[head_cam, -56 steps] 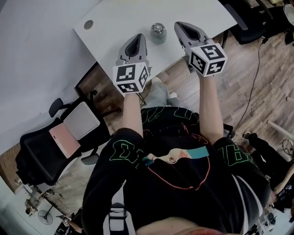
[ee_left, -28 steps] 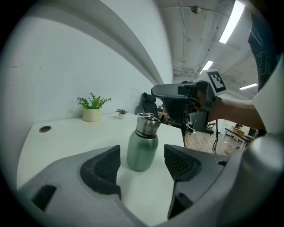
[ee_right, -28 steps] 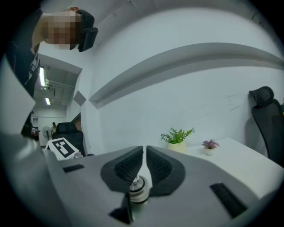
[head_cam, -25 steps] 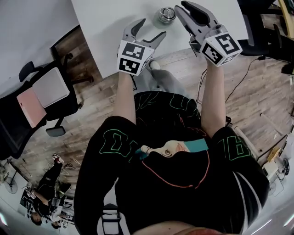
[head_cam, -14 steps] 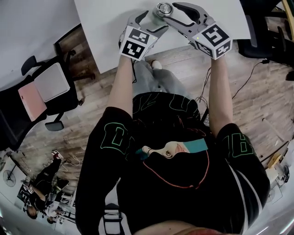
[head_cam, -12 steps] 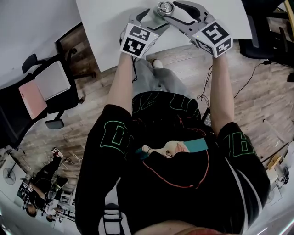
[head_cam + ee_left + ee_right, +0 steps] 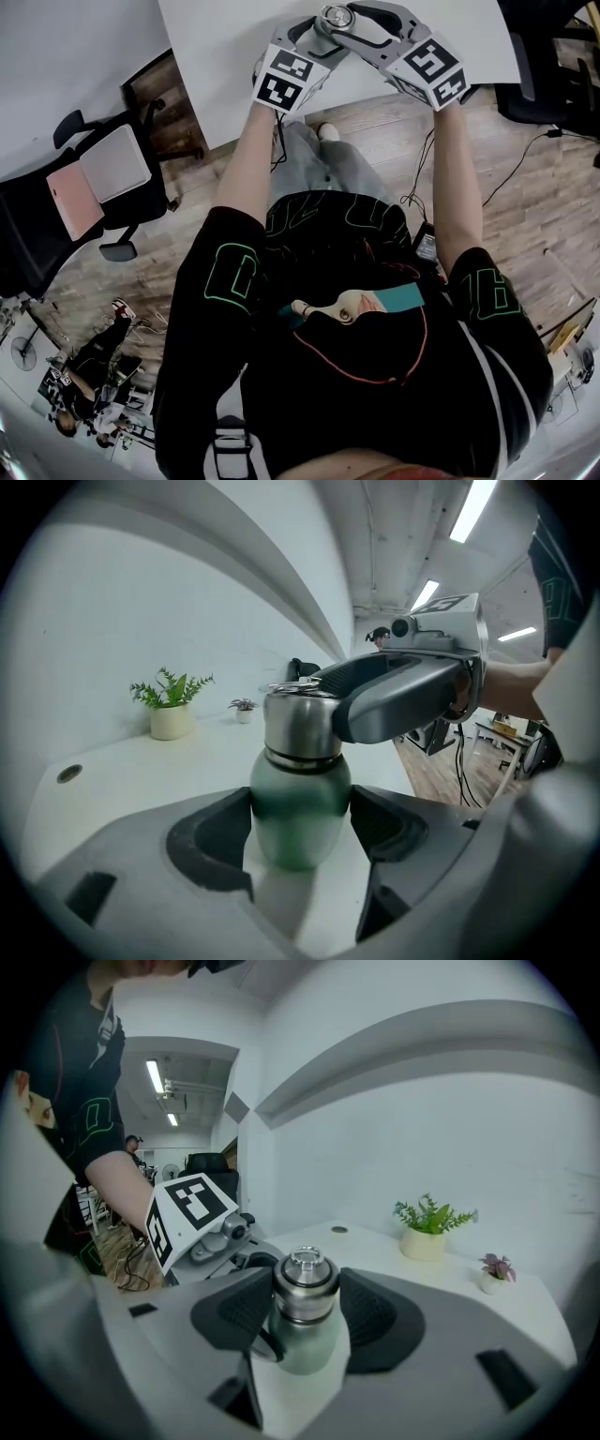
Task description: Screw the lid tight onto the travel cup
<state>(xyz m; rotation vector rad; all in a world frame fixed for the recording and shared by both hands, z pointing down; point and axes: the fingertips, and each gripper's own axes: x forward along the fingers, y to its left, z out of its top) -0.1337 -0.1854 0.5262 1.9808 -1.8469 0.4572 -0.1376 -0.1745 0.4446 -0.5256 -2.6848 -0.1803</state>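
The travel cup [image 7: 300,810] has a green body and a steel lid [image 7: 302,726]. It stands upright near the front edge of the white table [image 7: 211,52]. In the head view the lid [image 7: 336,16] shows between both grippers. My left gripper [image 7: 300,829] has its jaws closing on the green body, and both pads touch its sides. My right gripper [image 7: 305,1309] comes in from the other side, its jaws closing on the lid [image 7: 305,1286], and both pads lie against it. The cup's base is hidden behind the jaws.
A potted plant [image 7: 171,705] and a smaller one [image 7: 243,708] stand at the table's far side by the white wall. A round cable hole [image 7: 68,773] is in the tabletop. A black office chair [image 7: 84,197] stands on the wooden floor to the left.
Both grippers moved forward from beside the cup and closed round it, the left on the body and the right on the lid. The head view shifted slightly.
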